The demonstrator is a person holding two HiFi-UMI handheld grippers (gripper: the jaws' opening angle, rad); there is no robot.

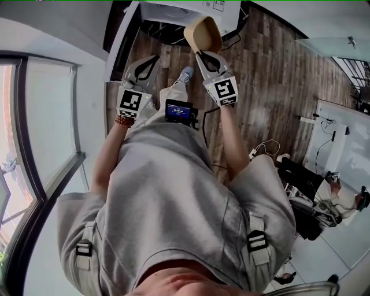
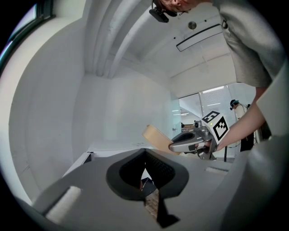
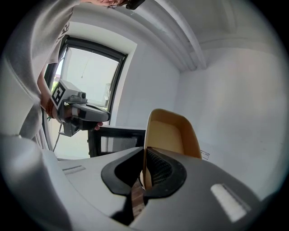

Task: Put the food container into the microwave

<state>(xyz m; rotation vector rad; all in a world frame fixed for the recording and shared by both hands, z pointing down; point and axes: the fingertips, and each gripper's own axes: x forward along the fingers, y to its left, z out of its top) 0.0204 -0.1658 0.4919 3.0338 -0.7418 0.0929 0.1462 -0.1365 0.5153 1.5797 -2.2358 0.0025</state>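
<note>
1. The right gripper (image 3: 144, 155) was clamped on one wall of the tan food container (image 3: 169, 133), holding it up in the air with its open side turned sideways.
2. The left gripper (image 2: 144, 153) had its jaws together with nothing between them, and hung just beside the right one.
3. The pick-up looked done, but the container was still outside the microwave (image 1: 179, 8), near its front and above the wooden floor (image 1: 272, 75).
4. The dark microwave door (image 3: 118, 143) seemed swung open, so what likely remained was carrying the container in, setting it down level, and letting go.
</note>
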